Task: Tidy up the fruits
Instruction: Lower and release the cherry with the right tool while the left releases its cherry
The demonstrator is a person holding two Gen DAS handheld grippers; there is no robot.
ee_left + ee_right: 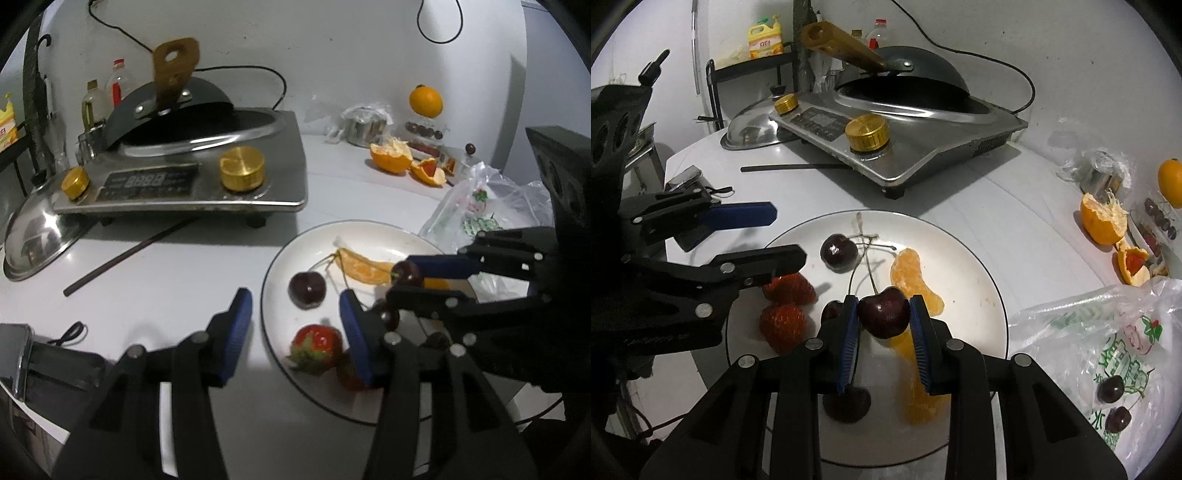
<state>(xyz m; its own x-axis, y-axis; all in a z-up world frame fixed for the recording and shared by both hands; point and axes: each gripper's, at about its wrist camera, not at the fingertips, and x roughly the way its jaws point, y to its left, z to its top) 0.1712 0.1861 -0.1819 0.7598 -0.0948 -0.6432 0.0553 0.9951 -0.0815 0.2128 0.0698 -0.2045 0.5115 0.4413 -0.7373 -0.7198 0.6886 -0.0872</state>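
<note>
Over the plate, at the right claw: right gripper [883, 325] clamped narrowly on a dark cherry [884, 312], blue pads pressing both flanks, fruit lifted clear of the white plate [979, 266].
Left claw: left gripper [293, 328] partly spread, nothing between its pads; one finger over the bare counter just off the plate rim, the other over the plate beside a strawberry [317, 345].
Deciding relation: held cherry hangs directly above the plate's near half, so the drop lies straight down from the claw; stem running up and away toward the plate's far rim; right hand plainly the nearer, left hand off to the plate's side.
Look of the held fruit: deep maroon, glossy, round with a stem dimple on top, thin pale stem attached.
Around it on the plate: loose cherry [838, 253] toward the far rim, two strawberries at the left-hand side, orange segment [916, 280] just right of the held cherry.
Beyond the plate: plastic bag [1108, 343] with two more cherries to its right.
Likely step: placing this cherry among the rest.
</note>
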